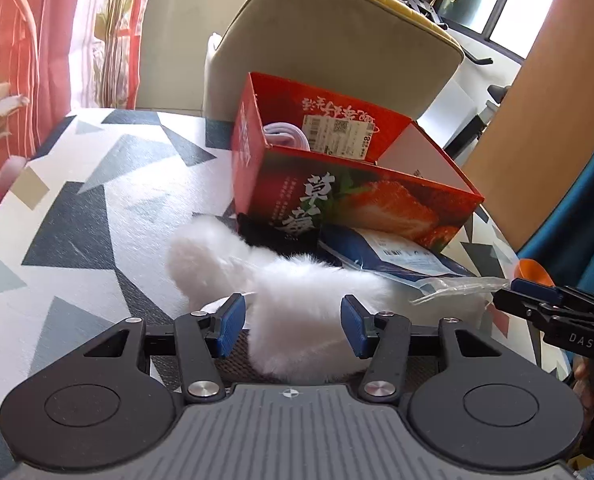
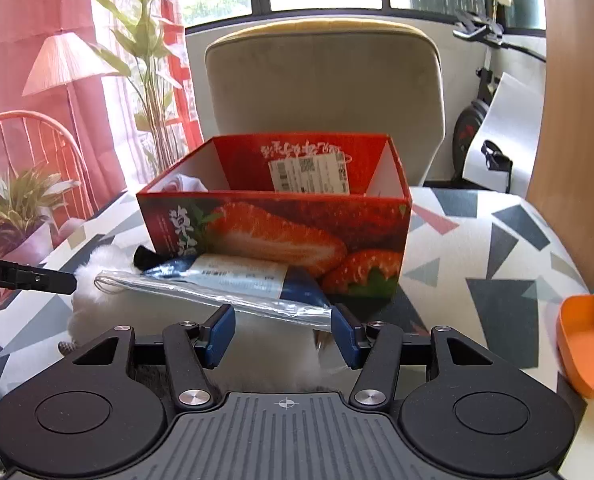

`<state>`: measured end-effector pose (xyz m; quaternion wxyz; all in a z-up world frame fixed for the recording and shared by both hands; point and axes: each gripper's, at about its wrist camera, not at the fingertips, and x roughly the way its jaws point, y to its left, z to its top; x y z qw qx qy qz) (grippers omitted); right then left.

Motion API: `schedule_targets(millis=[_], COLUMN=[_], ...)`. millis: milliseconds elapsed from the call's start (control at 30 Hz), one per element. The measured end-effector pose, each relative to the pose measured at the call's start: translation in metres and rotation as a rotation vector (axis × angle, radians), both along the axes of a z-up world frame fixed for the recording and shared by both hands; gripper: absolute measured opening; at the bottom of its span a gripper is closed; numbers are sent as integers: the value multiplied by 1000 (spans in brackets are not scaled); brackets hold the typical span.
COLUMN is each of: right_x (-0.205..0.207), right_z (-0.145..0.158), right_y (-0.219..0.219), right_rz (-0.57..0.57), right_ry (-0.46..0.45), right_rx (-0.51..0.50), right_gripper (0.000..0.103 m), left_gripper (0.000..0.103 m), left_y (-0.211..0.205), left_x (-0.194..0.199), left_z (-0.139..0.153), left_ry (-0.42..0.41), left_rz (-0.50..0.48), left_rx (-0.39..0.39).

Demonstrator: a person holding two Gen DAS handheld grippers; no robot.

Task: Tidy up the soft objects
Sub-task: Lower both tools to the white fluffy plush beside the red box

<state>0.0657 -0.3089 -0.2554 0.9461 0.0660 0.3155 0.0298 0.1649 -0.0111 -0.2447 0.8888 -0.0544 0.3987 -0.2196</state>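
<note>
Lying on the patterned tablecloth (image 1: 77,216) just in front of the strawberry box (image 1: 337,184), the white fluffy item (image 1: 297,300) is a soft, long-piled plush shape, with one lobe reaching toward the box's near corner and its bulk spreading toward the table's near edge. A blue plastic package (image 1: 389,256) with a white barcode label rests on it and leans against the box front, its clear end trailing to the right. The left gripper (image 1: 293,322) is spread wide, its blue pads on either side of the fluff, with the plush between them; whether the pads press it cannot be told. The right gripper (image 2: 283,334) is likewise spread apart over the same white pile, the clear edge of the package reaching its right pad, nothing clamped between them. Inside the open box sit a white folded item (image 1: 285,134) and a printed shipping label with a QR code on the far wall. The box front bears large white Chinese characters beside a halved strawberry picture. "DAS" reads on the right tool's body in the left view; "obot.AI" shows on the left tool in the right view. An orange scoop (image 2: 589,344) lies near the table's right edge.
</note>
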Motion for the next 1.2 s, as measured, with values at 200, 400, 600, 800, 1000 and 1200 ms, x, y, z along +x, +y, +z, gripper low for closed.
schedule_targets(millis=[200,400,600,800,1000,1200], right_x=[-1,-5,-2,17,38,46], right_z=[-4,-4,-14,-28,-39,-44], right_y=[2,3,-1,6,9,13], right_rz=[1,-5,-4,61,101,122], right_ry=[14,12,49,76,104,116], right_rx=[7,-6,33,45,47,66], right_gripper=[56,61,62,64,68,68], left_gripper=[57,57,57,65,66,66], left_y=[-4,-4,-6,-6,-12,-21], left_x=[1,4,6,12,24,25], left_z=[-6,-11,-16,-19,-26,-33], left_ry=[19,37,55,66,93,111], left_rz=[-9,0,-6,1,-11,-45], left_rx=[9,6,3,-15,-21,-30])
